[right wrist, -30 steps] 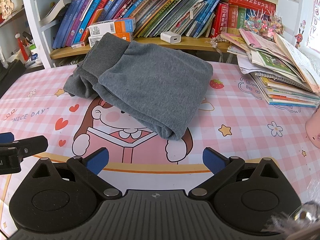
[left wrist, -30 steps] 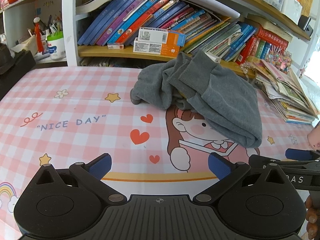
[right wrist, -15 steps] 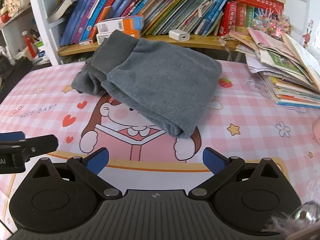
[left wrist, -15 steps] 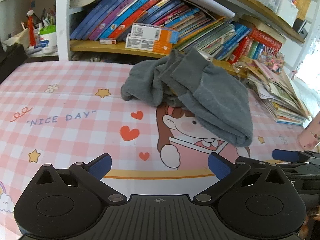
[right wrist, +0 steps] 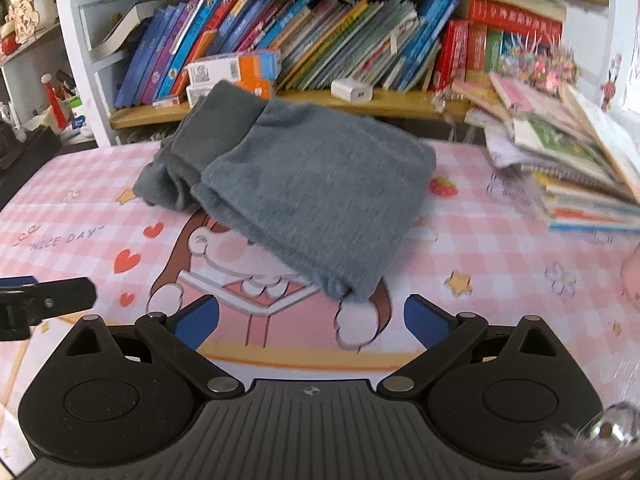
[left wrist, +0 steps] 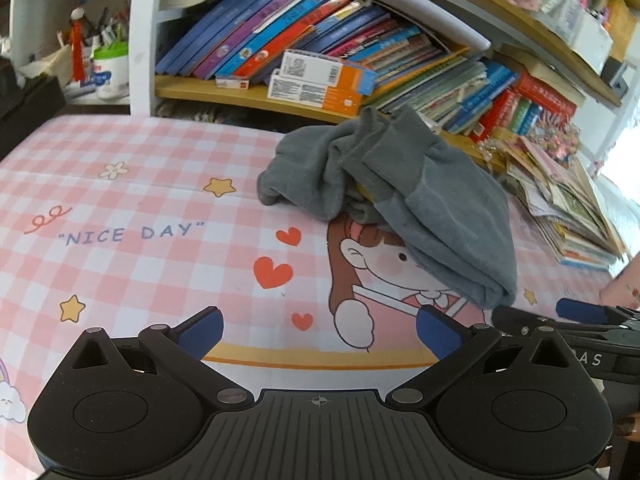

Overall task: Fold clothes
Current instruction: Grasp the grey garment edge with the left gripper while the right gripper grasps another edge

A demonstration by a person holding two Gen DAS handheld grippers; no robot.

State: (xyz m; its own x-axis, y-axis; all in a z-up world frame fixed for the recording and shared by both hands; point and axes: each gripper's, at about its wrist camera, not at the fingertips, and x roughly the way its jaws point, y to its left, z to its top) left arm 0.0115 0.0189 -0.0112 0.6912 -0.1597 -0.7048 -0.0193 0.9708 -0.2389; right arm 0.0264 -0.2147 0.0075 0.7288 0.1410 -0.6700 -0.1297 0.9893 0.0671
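Observation:
A grey garment (left wrist: 404, 200) (right wrist: 312, 192) lies bunched and partly folded on the pink checked table mat (left wrist: 140, 200) (right wrist: 500, 248), its ribbed cuffs toward the bookshelf. My left gripper (left wrist: 318, 330) is open above the mat's near edge, short of the garment, nothing between its blue pads. My right gripper (right wrist: 312, 320) is open too, its gap just below the garment's near corner, not touching it. Each gripper shows at the edge of the other's view: the right gripper (left wrist: 568, 316) at the far right, the left gripper (right wrist: 44, 300) at the far left.
A bookshelf (left wrist: 320, 60) (right wrist: 320, 40) full of books runs along the table's back. A sloping stack of magazines (left wrist: 568, 208) (right wrist: 568, 168) sits at the right. A white charger block (right wrist: 352, 90) rests on the shelf. A pink object (right wrist: 632, 276) stands at the right edge.
Both grippers have drifted toward the garment and a little rightward; it appears larger and nearer now. Both stay open. The garment has not moved.

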